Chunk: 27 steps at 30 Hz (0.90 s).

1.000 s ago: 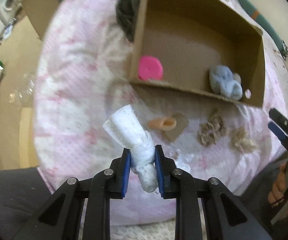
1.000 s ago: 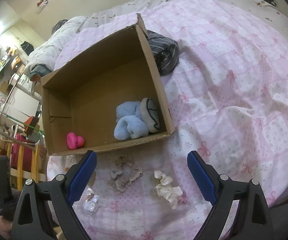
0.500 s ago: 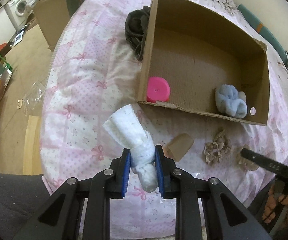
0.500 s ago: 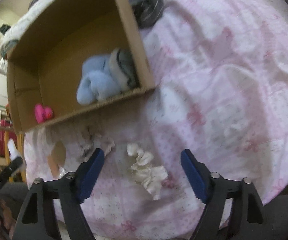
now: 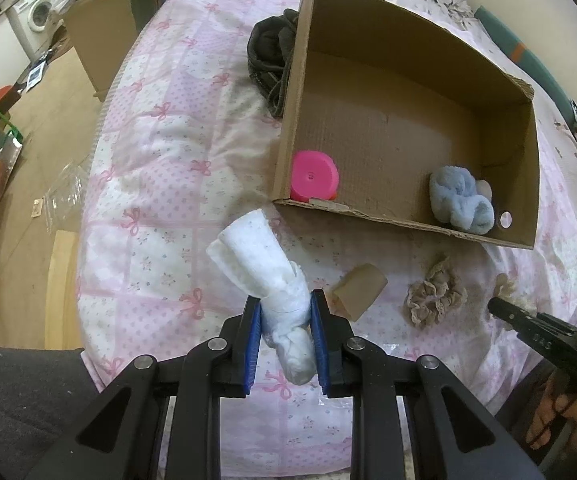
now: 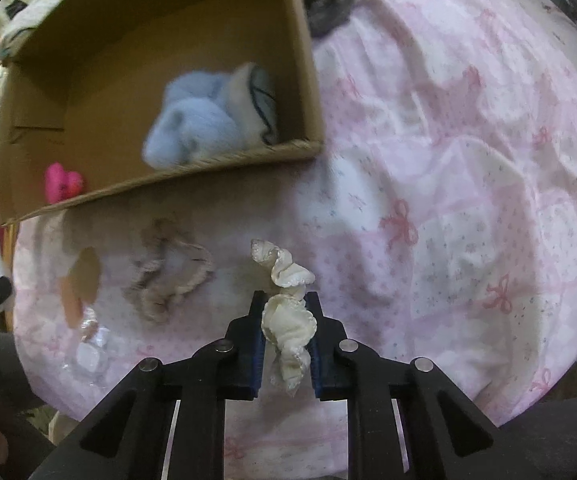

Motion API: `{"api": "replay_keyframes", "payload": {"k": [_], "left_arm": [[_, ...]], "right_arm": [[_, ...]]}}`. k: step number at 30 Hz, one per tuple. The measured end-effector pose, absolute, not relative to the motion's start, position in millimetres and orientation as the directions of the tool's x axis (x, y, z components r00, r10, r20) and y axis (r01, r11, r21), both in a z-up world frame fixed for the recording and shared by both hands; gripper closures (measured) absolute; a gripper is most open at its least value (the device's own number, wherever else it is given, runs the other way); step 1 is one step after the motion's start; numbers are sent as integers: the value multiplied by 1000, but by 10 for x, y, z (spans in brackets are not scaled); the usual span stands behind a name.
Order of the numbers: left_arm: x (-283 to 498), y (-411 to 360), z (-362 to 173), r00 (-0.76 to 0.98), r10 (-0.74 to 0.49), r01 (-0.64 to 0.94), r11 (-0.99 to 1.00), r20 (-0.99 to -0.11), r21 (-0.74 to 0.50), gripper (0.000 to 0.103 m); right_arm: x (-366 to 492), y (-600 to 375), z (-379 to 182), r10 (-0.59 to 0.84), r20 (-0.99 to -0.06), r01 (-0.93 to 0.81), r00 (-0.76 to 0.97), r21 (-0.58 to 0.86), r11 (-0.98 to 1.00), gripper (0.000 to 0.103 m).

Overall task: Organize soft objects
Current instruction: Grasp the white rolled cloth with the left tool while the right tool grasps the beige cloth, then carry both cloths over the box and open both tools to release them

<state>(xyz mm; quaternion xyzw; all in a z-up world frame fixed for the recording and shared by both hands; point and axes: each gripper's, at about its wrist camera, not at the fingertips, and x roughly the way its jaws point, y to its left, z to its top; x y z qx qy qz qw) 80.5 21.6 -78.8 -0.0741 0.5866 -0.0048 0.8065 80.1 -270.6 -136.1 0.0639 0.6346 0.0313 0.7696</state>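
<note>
A white cloth roll [image 5: 266,280] is gripped by the left gripper [image 5: 285,344] above the bedspread [image 5: 160,184]. The right gripper [image 6: 286,340] is closing around a cream scrunchie [image 6: 288,320] lying near the cardboard box [image 6: 296,80].

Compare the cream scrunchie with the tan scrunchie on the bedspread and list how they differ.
The cream scrunchie is pale ivory; the tan scrunchie is darker brownish beige. The cream one sits between the closing fingers of the right gripper, bunched into a narrow strip; the tan one lies untouched and spread in an open loop. The cream one is sharp in the right wrist view, the tan one blurred. Both are ruffled fabric, outside the cardboard box.
</note>
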Motion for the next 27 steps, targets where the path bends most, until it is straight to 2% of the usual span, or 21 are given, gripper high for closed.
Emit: {"api": "replay_keyframes", "payload": {"k": [8, 13, 16, 27], "left_arm": [[822, 219, -868, 287, -47, -81, 994, -957, -73, 82], [809, 213, -866, 287, -38, -90, 994, -957, -66, 82], [808, 230, -845, 303, -13, -103, 994, -953, -46, 82], [815, 250, -877, 300, 20, -119, 993, -954, -16, 82]], "right_arm": [[689, -2516, -1069, 163, -943, -50, 289, 156, 987, 84], [654, -2431, -849, 248, -908, -111, 338, 223, 968, 84], [599, -2403, -838, 293, -894, -120, 340, 267, 956, 84], [595, -2240, -846, 319, -880, -173, 352, 273, 946, 84]]}}
